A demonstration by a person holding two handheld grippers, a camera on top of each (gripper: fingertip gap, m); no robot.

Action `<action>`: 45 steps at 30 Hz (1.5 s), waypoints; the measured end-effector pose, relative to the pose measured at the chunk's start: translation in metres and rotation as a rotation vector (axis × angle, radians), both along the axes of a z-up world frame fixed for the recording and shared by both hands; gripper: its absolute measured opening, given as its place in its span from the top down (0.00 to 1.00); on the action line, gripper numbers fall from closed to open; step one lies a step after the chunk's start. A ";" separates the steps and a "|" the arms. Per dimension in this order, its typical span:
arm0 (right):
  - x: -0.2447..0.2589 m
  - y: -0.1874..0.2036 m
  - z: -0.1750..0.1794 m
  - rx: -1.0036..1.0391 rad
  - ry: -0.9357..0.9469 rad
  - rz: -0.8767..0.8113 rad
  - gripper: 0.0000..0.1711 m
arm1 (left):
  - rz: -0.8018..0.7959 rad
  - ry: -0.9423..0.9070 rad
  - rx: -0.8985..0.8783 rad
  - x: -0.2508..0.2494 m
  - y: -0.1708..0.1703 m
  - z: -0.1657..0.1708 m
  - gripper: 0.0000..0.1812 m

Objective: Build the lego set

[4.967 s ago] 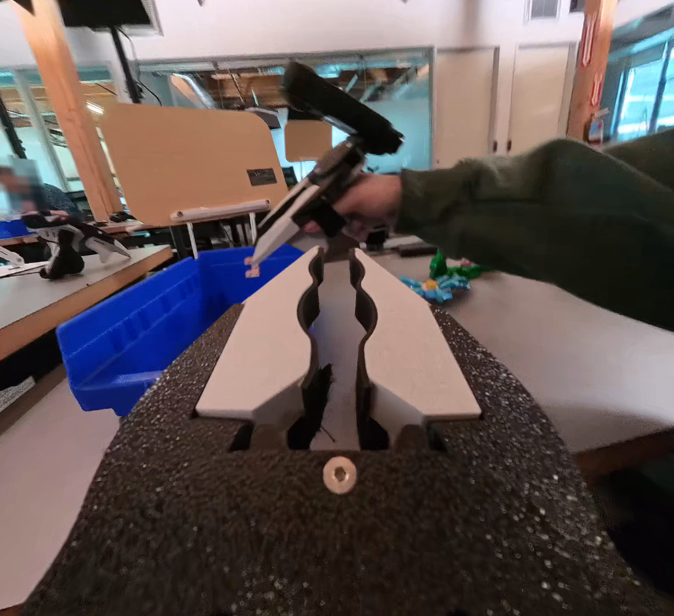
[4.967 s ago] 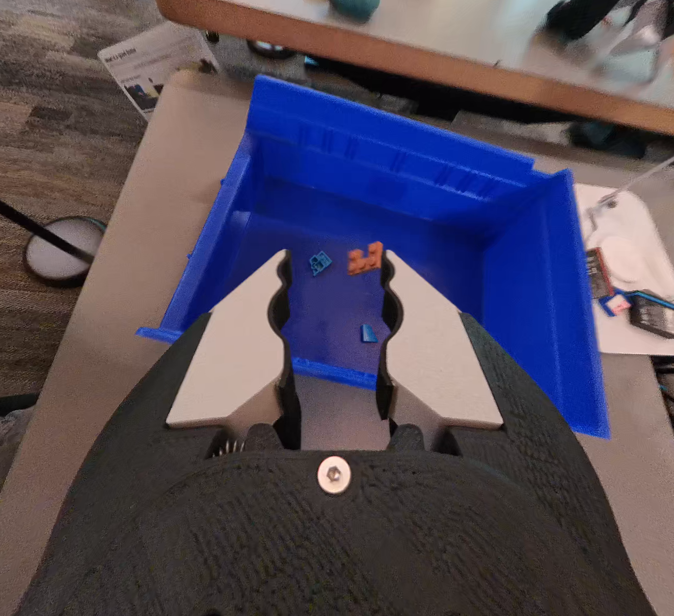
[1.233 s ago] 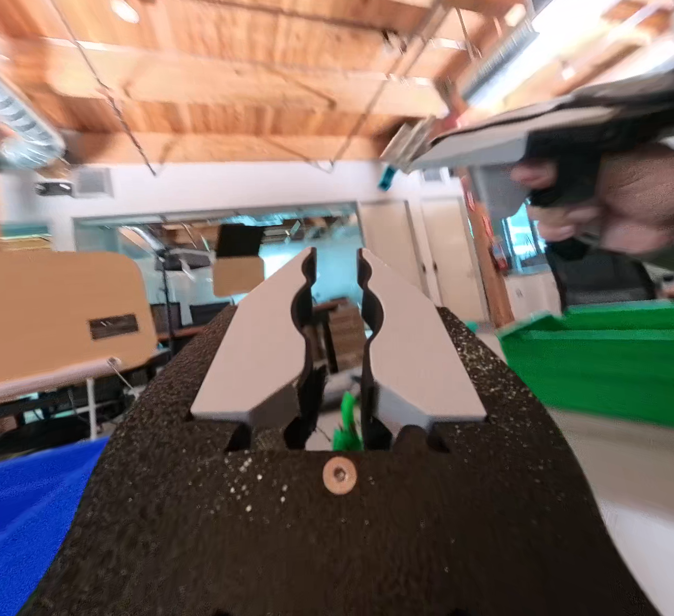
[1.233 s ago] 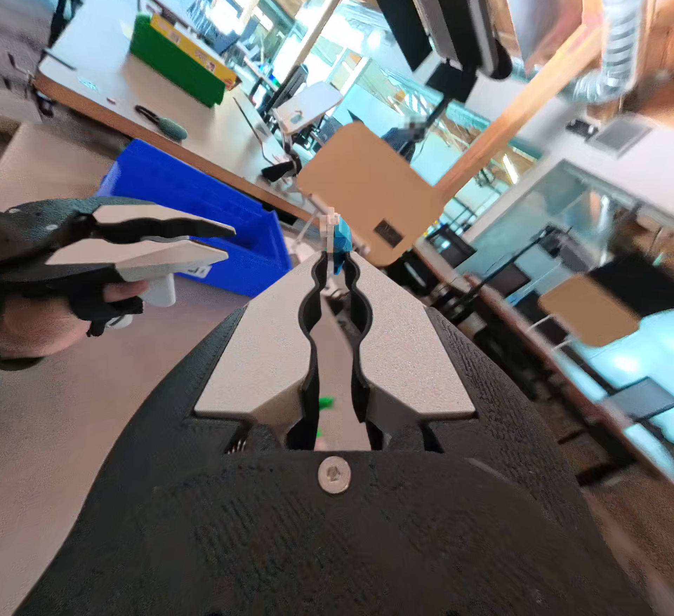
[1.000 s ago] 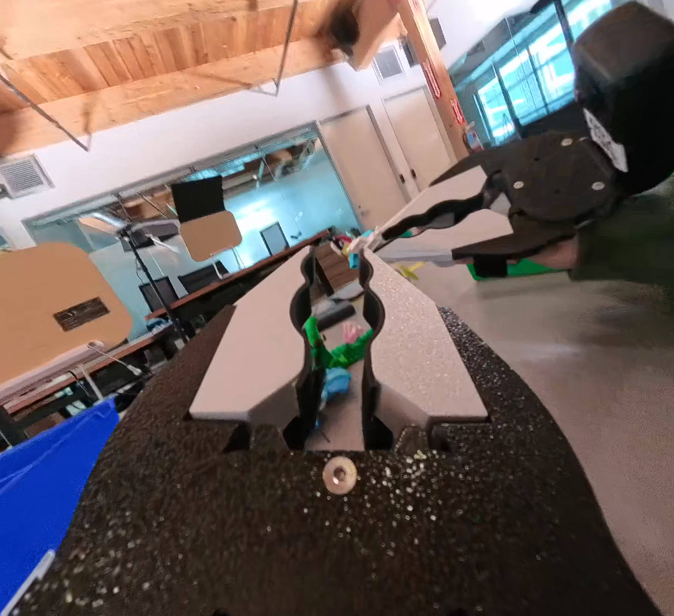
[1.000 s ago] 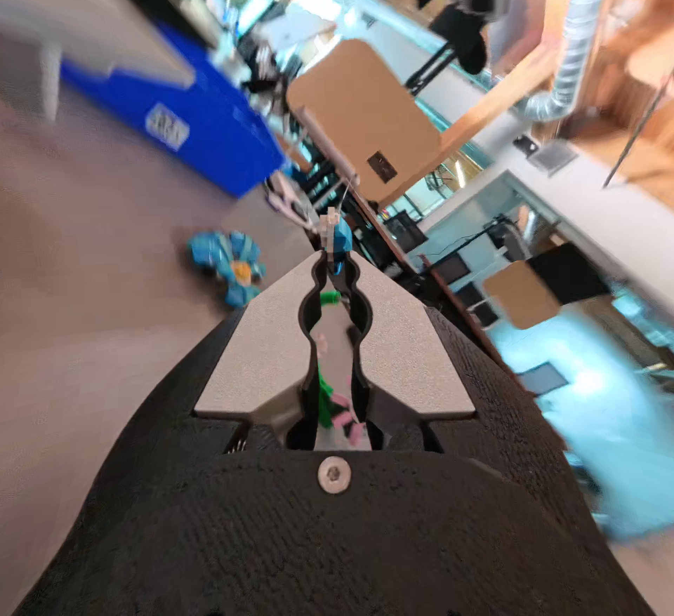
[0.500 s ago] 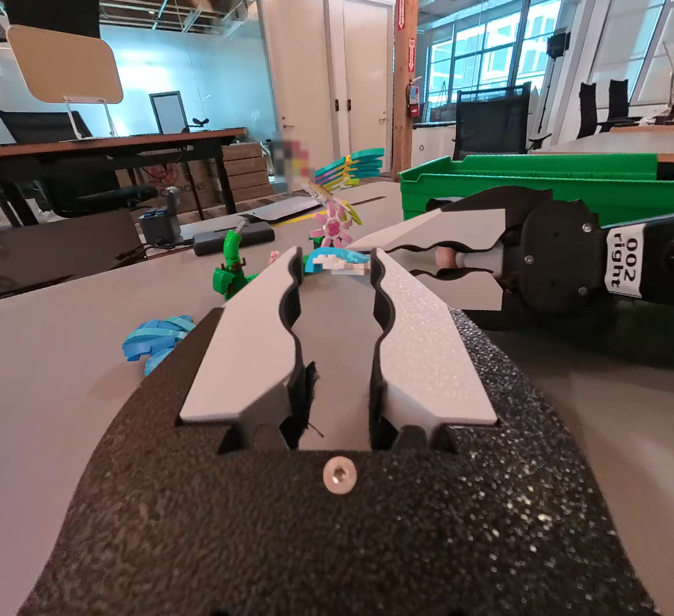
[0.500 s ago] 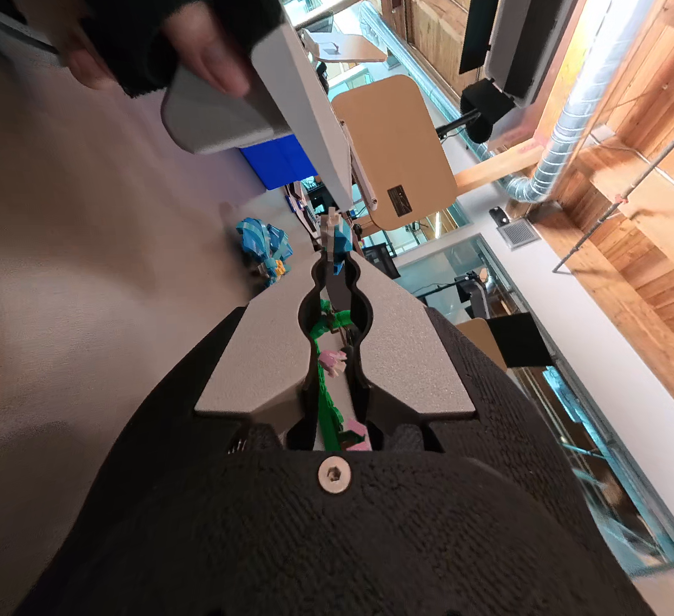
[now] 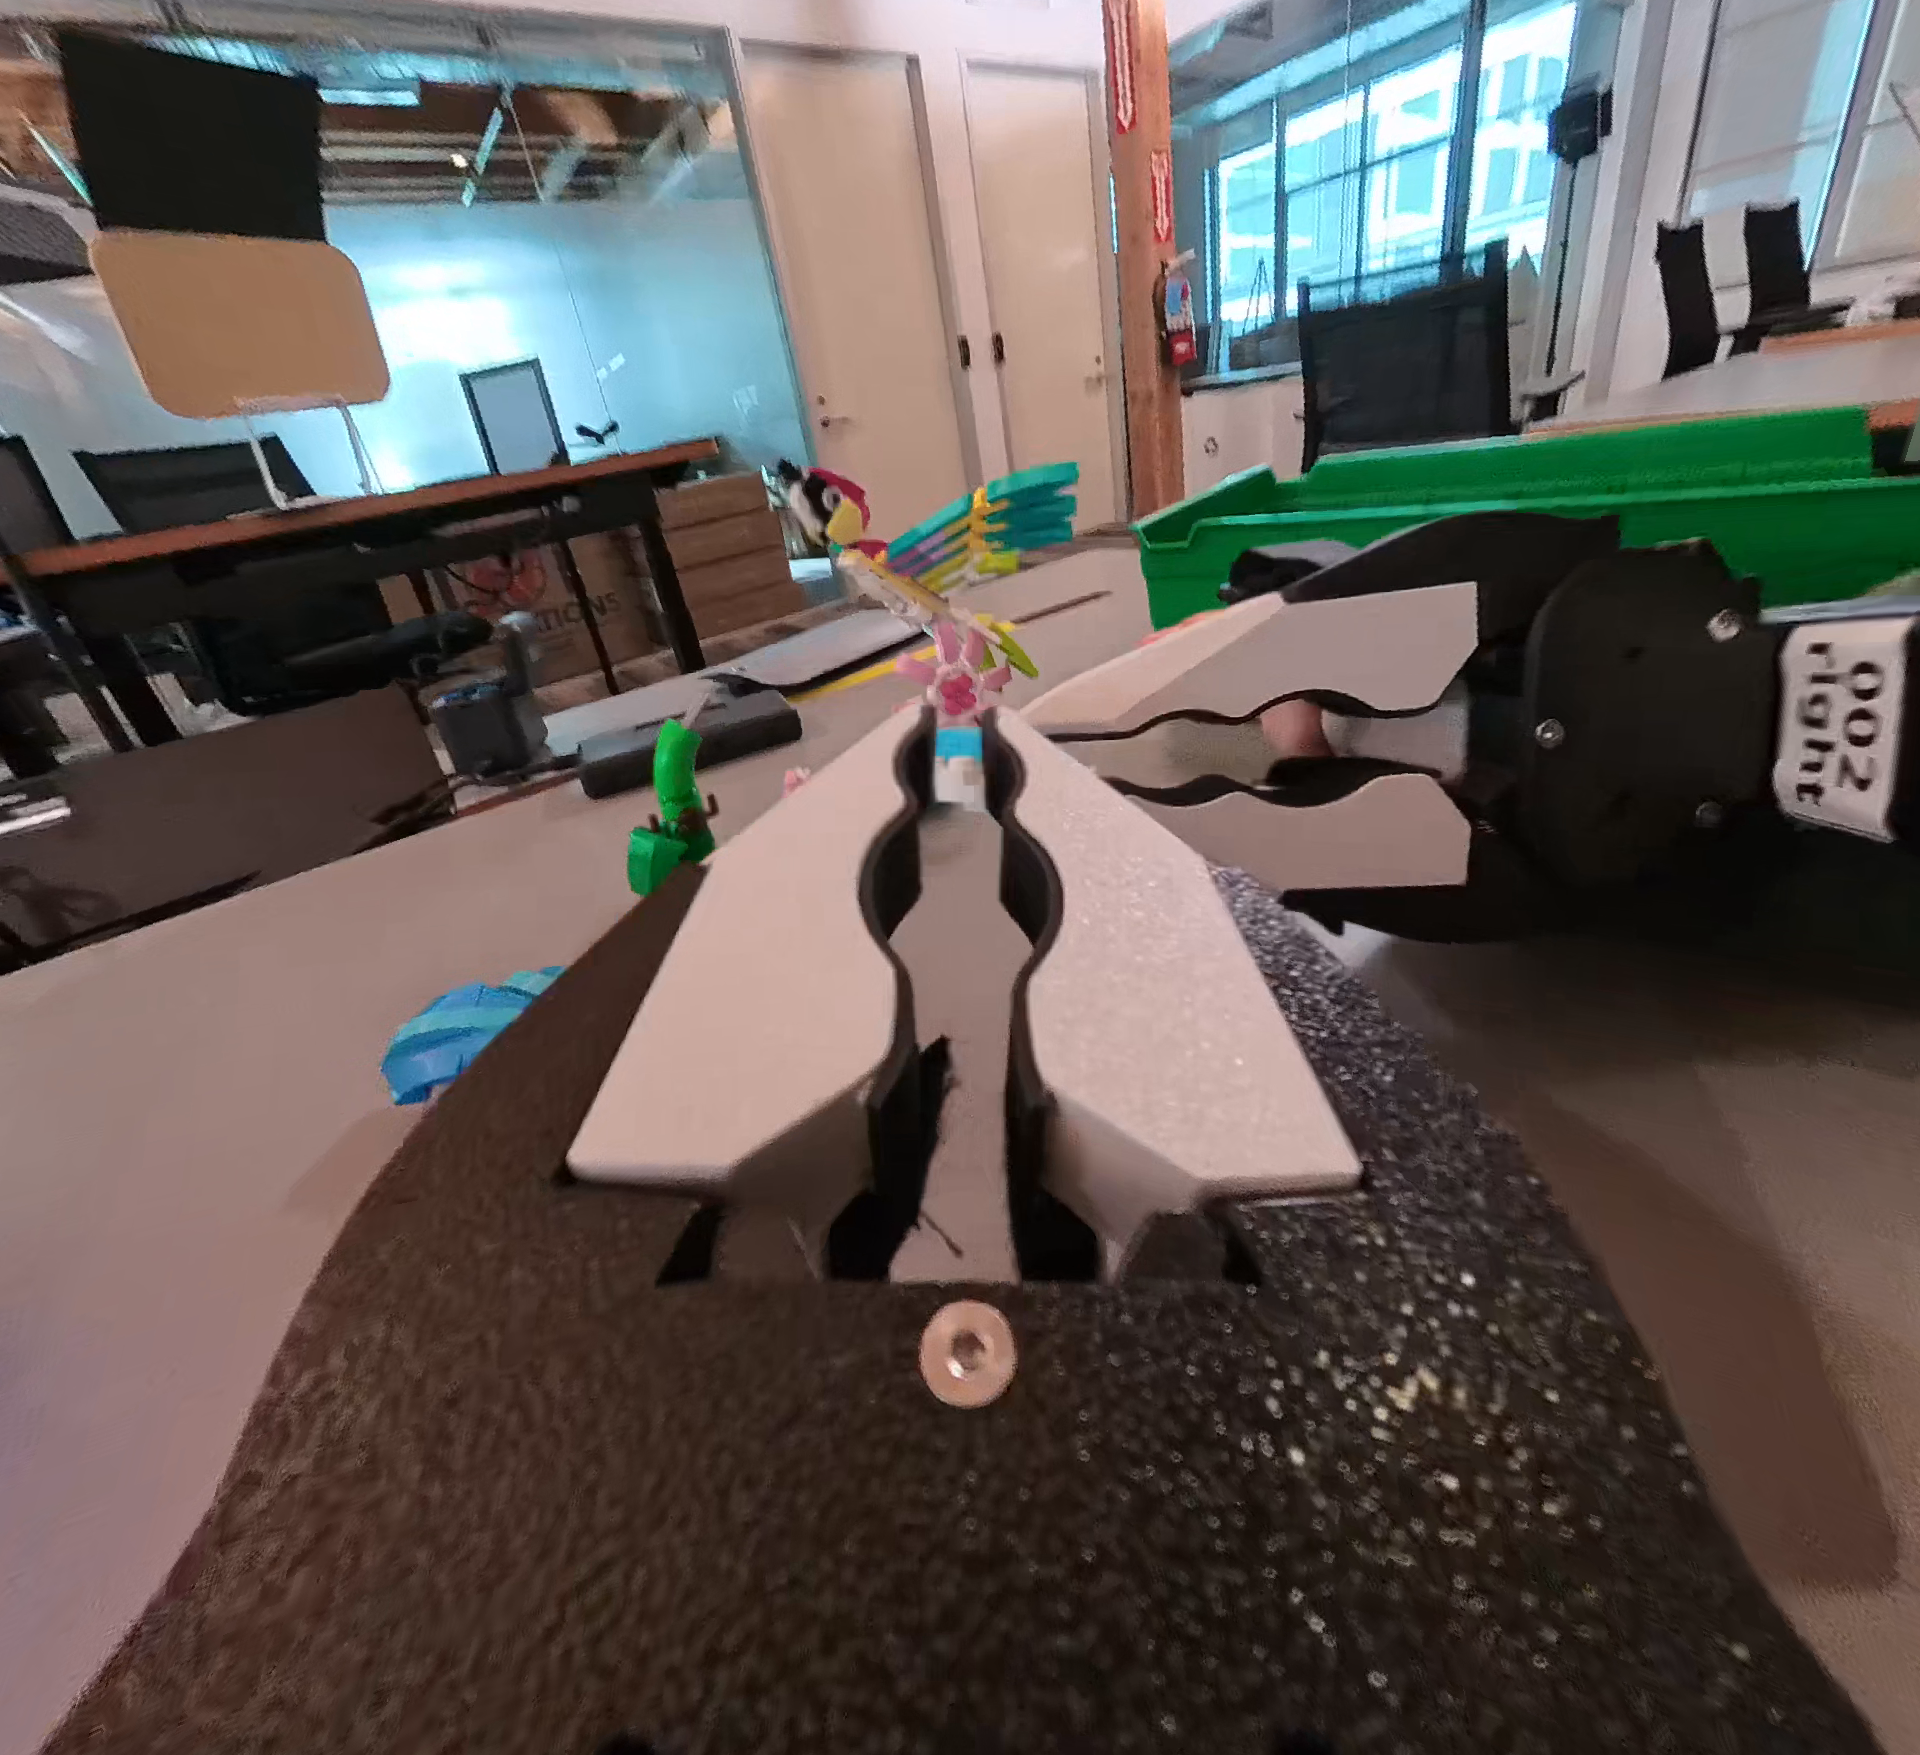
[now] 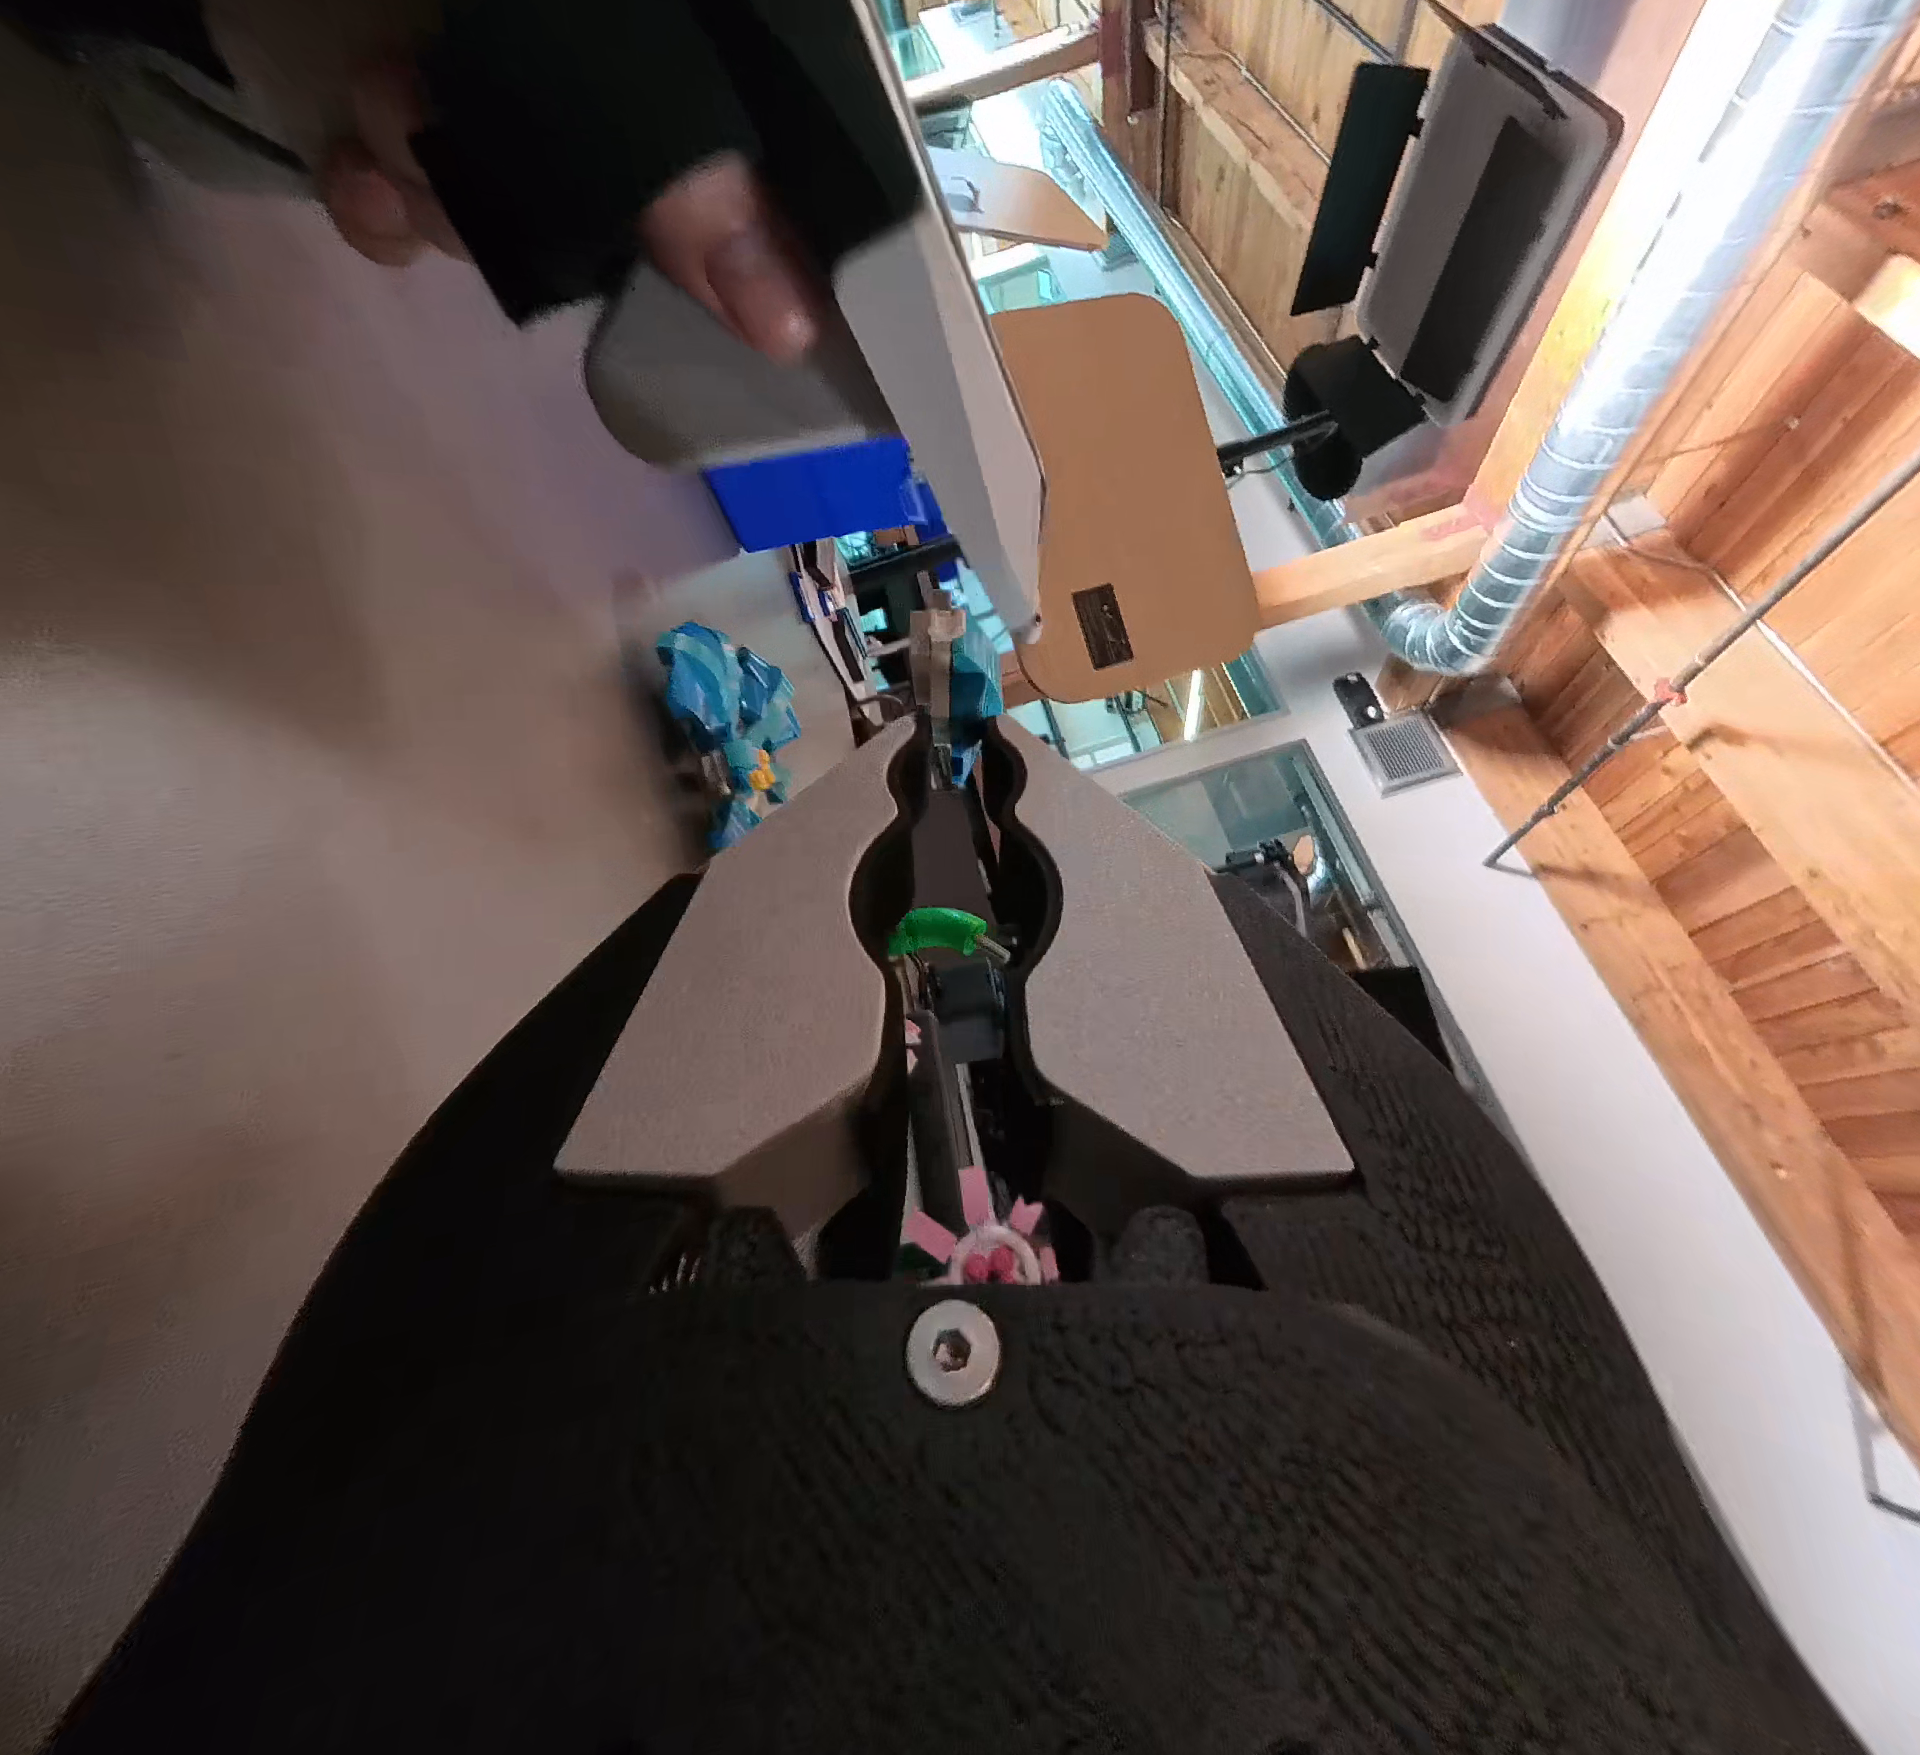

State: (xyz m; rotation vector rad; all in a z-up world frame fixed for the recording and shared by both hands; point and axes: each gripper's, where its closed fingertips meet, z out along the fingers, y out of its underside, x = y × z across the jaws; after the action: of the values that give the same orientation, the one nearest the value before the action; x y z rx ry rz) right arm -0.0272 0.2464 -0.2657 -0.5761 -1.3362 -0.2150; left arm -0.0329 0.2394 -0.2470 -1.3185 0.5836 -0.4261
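Note:
A small blue-and-white brick piece (image 9: 956,770) sits between the tips of both grippers, just above the grey table (image 9: 208,1082). My left gripper (image 9: 956,739) is closed on it from the near side. My right gripper (image 10: 948,729) is shut on the same piece (image 10: 951,666). In the left wrist view it reaches in from the right, lying on its side. In the right wrist view the left gripper's finger (image 10: 966,458) comes down from the upper left, held by a hand.
A pink flower (image 9: 961,677) and a bird model with coloured wings (image 9: 914,552) stand just behind the piece. A green plant piece (image 9: 670,812) and a blue brick cluster (image 9: 457,1040) lie to the left. A green bin (image 9: 1558,500) is at the right, and a blue bin (image 10: 821,495) farther off. Left and right tips are no more than a few centimetres apart.
Over the last half second my left gripper's jaws went from wide open to closed around the piece that the right gripper holds. Before that both grippers swung down to the table.

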 end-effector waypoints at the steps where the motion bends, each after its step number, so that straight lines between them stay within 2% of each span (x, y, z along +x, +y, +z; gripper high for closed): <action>1: 0.003 0.004 0.002 -0.008 0.014 -0.012 0.96 | -0.008 -0.025 0.012 -0.001 -0.002 0.004 0.94; 5: 0.010 0.011 0.007 -0.002 0.034 -0.037 0.96 | -0.160 -0.043 -0.048 0.018 -0.011 -0.002 0.79; 7: 0.011 0.011 0.008 -0.004 0.043 -0.035 0.96 | -0.159 0.006 -0.070 0.024 -0.009 -0.009 0.77; 12: 0.009 0.007 0.008 0.018 0.032 -0.024 0.96 | -0.099 0.012 -0.042 0.015 -0.005 -0.007 0.88; 15: 0.009 0.008 0.007 0.021 0.025 -0.032 0.96 | -0.086 0.012 -0.056 0.012 -0.003 -0.008 0.90; 17: 0.010 0.010 0.007 0.012 0.033 -0.032 0.96 | 0.014 0.040 -0.046 0.001 0.004 -0.009 1.00; 18: 0.009 0.007 0.008 0.013 0.036 -0.020 0.96 | 0.064 0.060 -0.044 -0.006 0.008 -0.011 1.00; 21: 0.007 0.004 0.005 0.036 0.013 -0.018 0.96 | -0.015 -0.001 -0.032 0.001 0.001 -0.004 1.00; 27: 0.008 0.006 0.008 0.023 0.030 -0.018 0.96 | -0.047 -0.036 -0.039 0.003 0.001 -0.002 0.87; 32: 0.005 -0.001 0.007 0.017 0.029 0.025 0.96 | -0.047 -0.027 -0.042 0.003 0.002 -0.004 0.89; 35: 0.004 -0.004 0.008 0.005 0.037 0.055 0.96 | -0.024 -0.033 -0.036 0.000 0.004 -0.003 0.94; 45: 0.007 -0.013 0.020 -0.019 0.110 0.114 0.96 | -0.073 -0.070 -0.048 0.001 0.002 -0.001 0.90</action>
State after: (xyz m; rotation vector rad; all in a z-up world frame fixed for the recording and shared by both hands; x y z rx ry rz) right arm -0.0199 0.2337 -0.2460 -0.5183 -1.2615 -0.0762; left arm -0.0314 0.2411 -0.2481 -1.3256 0.5669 -0.5473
